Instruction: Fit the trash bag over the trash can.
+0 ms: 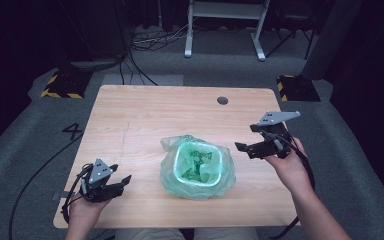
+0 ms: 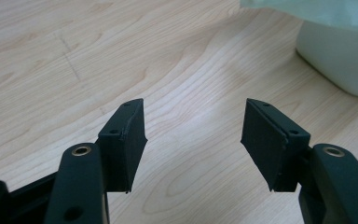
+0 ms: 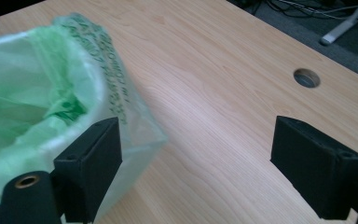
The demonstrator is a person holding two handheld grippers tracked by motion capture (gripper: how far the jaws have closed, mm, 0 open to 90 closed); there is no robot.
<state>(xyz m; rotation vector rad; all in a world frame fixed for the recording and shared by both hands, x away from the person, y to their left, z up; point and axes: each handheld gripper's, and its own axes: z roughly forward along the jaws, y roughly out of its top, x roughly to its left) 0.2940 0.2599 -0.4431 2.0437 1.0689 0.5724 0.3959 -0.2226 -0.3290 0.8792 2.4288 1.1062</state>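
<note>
On the near left corner of the wooden table (image 1: 130, 115), the left gripper (image 1: 122, 182) sits low in the person's left hand (image 1: 82, 207), its cable trailing off the table edge. From the left gripper view its jaws stand wide apart with bare wood between them, and the white bin's lower wall shows at the upper right, well clear of the pads. Toward the middle of the near half of the table stands the small white bin (image 1: 198, 172), lined with a green plastic bag (image 1: 172, 172) whose edge is folded out and down over the rim; the bag's loose film bulges around the sides and crumples inside. Farther right, the right gripper (image 1: 242, 148) hangs above the table in the person's right hand (image 1: 290, 165), just beside the bin's right side and pointing toward it. The right gripper view shows its jaws spread wide and holding nothing: one pad lies in front of the bag's outer film, the other over open wood. A round cable hole (image 1: 222, 100) sits near the far edge.
</note>
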